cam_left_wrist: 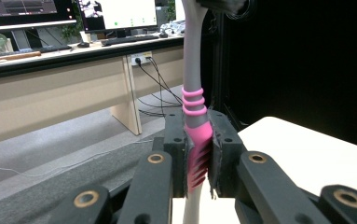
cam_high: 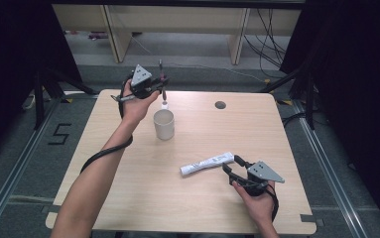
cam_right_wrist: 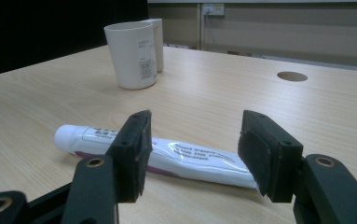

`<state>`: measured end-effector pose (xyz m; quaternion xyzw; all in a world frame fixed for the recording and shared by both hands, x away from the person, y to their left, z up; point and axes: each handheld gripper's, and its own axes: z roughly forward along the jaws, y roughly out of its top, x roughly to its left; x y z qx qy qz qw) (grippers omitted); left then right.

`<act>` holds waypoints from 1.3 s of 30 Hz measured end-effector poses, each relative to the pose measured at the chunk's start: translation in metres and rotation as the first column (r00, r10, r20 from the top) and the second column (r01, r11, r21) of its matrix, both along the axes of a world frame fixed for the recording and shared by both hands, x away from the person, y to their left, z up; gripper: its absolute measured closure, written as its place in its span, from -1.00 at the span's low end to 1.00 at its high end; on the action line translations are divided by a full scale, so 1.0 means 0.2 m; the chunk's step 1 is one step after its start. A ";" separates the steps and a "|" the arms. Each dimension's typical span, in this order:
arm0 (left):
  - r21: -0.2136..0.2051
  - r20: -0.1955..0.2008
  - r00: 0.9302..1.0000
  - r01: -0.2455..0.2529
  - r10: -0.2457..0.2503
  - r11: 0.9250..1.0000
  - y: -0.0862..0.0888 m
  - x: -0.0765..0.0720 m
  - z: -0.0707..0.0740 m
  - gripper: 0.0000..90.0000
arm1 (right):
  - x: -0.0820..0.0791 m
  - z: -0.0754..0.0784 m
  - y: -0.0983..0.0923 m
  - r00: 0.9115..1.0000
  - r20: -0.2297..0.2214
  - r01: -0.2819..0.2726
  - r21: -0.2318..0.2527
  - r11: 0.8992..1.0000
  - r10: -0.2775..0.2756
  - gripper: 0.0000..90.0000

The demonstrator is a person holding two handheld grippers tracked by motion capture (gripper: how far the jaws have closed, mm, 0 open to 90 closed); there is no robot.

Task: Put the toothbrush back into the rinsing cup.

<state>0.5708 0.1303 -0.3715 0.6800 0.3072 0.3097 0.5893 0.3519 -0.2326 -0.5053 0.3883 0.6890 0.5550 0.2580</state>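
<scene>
My left gripper (cam_high: 160, 88) is over the far left of the table, shut on the pink grip of a toothbrush (cam_high: 164, 98) that stands about upright. Its white end hangs just above and behind a white cup (cam_high: 163, 124). In the left gripper view the jaws clamp the toothbrush (cam_left_wrist: 197, 154), and its grey shaft runs up past them. A white toothpaste tube (cam_high: 207, 163) lies flat near the table's front. My right gripper (cam_high: 232, 163) stands open at the tube's right end. The tube (cam_right_wrist: 185, 156) lies crosswise just beyond the open pads, apart from them.
The light wooden table (cam_high: 202, 134) has a round cable hole (cam_high: 220, 105) at its back right. In the right gripper view the cup (cam_right_wrist: 132, 53) stands far off to the left. Wooden desks and cables line the room behind, with black curtains at both sides.
</scene>
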 end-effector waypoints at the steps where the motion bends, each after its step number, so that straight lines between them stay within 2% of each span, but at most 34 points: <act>1: 0.001 -0.002 1.000 -0.002 0.002 1.000 0.00 0.01 0.00 0.77 | 0.00 0.00 0.00 1.000 0.000 -0.005 0.005 1.000 0.005 -0.01; 3: 0.004 -0.007 1.000 -0.003 0.003 1.000 0.00 0.02 -0.01 0.77 | 0.00 0.00 -0.01 1.000 0.008 0.005 -0.036 0.999 -0.005 -0.01; 4: 0.005 -0.010 1.000 -0.004 0.004 1.000 0.00 0.03 -0.02 0.77 | 0.01 0.00 -0.01 1.000 0.018 0.005 -0.040 0.999 -0.005 -0.01; 7: 0.016 -0.018 1.000 -0.010 0.010 1.000 0.00 0.05 -0.05 0.77 | 0.01 0.00 0.00 1.000 0.014 -0.006 -0.005 1.000 0.006 -0.01; 11: 0.011 -0.036 0.999 -0.020 0.020 1.000 -0.01 0.08 -0.08 0.77 | 0.01 0.00 0.00 1.000 0.007 -0.003 0.002 1.000 0.003 -0.01; 12: 0.014 -0.041 0.999 -0.024 0.025 1.000 -0.01 0.08 -0.08 0.77 | 0.01 0.00 0.00 1.000 0.011 -0.001 -0.001 1.000 0.001 -0.01; 13: 0.011 -0.044 0.999 -0.024 0.025 1.000 -0.01 0.09 -0.09 0.77 | 0.01 0.00 -0.01 0.999 0.033 0.005 -0.026 1.000 -0.004 -0.01; 15: 0.016 -0.051 0.998 -0.021 0.022 1.000 -0.02 0.10 -0.10 0.77 | 0.01 -0.01 0.00 1.000 0.025 -0.009 -0.003 1.000 0.009 -0.01; 17: 0.016 -0.058 0.998 -0.022 0.023 1.000 -0.02 0.11 -0.11 0.77 | 0.01 -0.01 0.00 0.999 0.036 0.000 -0.023 1.000 0.001 -0.01; 18: 0.016 -0.061 0.998 -0.020 0.021 1.000 -0.03 0.11 -0.11 0.77 | 0.01 -0.01 0.00 1.000 0.017 -0.003 0.000 1.000 0.003 -0.01; 19: 0.018 -0.064 0.998 -0.020 0.022 1.000 -0.03 0.11 -0.12 0.77 | 0.01 -0.01 0.00 1.000 0.015 -0.004 -0.009 1.000 0.004 -0.01; 20: 0.015 -0.071 0.997 -0.021 0.022 1.000 -0.03 0.12 -0.12 0.77 | 0.01 -0.01 0.00 1.000 -0.002 -0.005 0.003 1.000 0.005 -0.01; 22: 0.015 -0.074 0.997 -0.025 0.026 1.000 -0.02 0.12 -0.14 0.77 | 0.01 -0.01 0.00 1.000 0.023 -0.004 -0.025 1.000 0.004 -0.01; 24: 0.014 -0.079 0.996 -0.029 0.030 0.999 -0.02 0.12 -0.14 0.77 | 0.01 -0.01 0.00 1.000 0.027 -0.003 -0.021 1.000 0.004 -0.01; 25: 0.012 -0.080 0.996 -0.030 0.030 0.999 -0.02 0.13 -0.14 0.77 | 0.01 -0.01 0.00 1.000 0.020 -0.009 -0.025 1.000 0.009 -0.01; 27: 0.013 -0.083 0.996 -0.030 0.031 0.999 -0.02 0.13 -0.14 0.77 | 0.00 -0.01 0.01 1.000 -0.012 -0.006 0.010 1.000 0.006 -0.01; 30: 0.021 -0.088 0.996 -0.033 0.034 0.999 -0.02 0.13 -0.14 0.77 | 0.00 -0.01 0.01 1.000 -0.014 -0.007 -0.001 1.000 0.007 -0.01; 31: 0.025 -0.089 0.995 -0.033 0.035 0.999 -0.02 0.13 -0.14 0.77 | 0.02 -0.02 0.00 1.000 0.028 -0.010 -0.022 1.000 0.011 -0.01; 32: 0.024 -0.096 0.995 -0.032 0.035 0.999 -0.02 0.13 -0.15 0.77 | 0.02 -0.02 0.01 0.999 0.031 -0.017 -0.018 1.000 0.018 -0.01; 33: 0.030 -0.100 0.994 -0.033 0.036 0.999 -0.02 0.13 -0.15 0.76 | 0.02 -0.02 0.01 1.000 0.026 -0.013 -0.014 1.000 0.014 -0.01; 34: 0.031 -0.101 0.994 -0.036 0.039 0.999 -0.02 0.13 -0.15 0.76 | 0.00 -0.02 0.02 1.000 -0.007 -0.002 0.008 1.000 0.002 -0.01; 35: 0.031 -0.105 0.994 -0.036 0.040 0.999 -0.02 0.13 -0.15 0.76 | 0.01 -0.02 0.02 1.000 0.000 -0.006 0.017 1.000 0.006 -0.01; 39: 0.036 -0.115 0.993 -0.037 0.041 0.999 -0.02 0.13 -0.16 0.76 | 0.00 -0.02 0.02 1.000 -0.021 -0.007 0.016 1.000 0.007 -0.01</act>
